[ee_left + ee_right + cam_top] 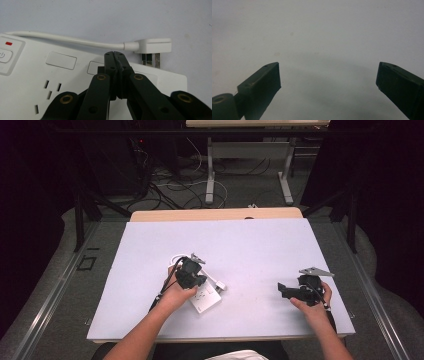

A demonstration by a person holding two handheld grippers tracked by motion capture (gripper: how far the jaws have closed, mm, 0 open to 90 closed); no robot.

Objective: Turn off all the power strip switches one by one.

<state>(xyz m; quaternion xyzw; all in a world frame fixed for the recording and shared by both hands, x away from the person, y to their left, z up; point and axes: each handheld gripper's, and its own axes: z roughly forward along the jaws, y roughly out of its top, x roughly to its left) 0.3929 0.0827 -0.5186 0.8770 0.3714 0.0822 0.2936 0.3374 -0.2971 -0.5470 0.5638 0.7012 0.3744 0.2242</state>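
Observation:
A white power strip lies on the white table near the front, with its cord and white plug beside it. My left gripper hovers right over the strip, held by a hand. In the left gripper view the strip shows a switch with a red mark, sockets and the plug with metal pins just past the strip's edge. My left gripper is shut with its jaws pressed together and nothing between them. My right gripper rests over bare table at the right, and its jaws stand wide open.
The white table sheet covers a wooden top whose far edge shows. Beyond it are a floor with cables and a desk frame. Black frame legs stand at both sides.

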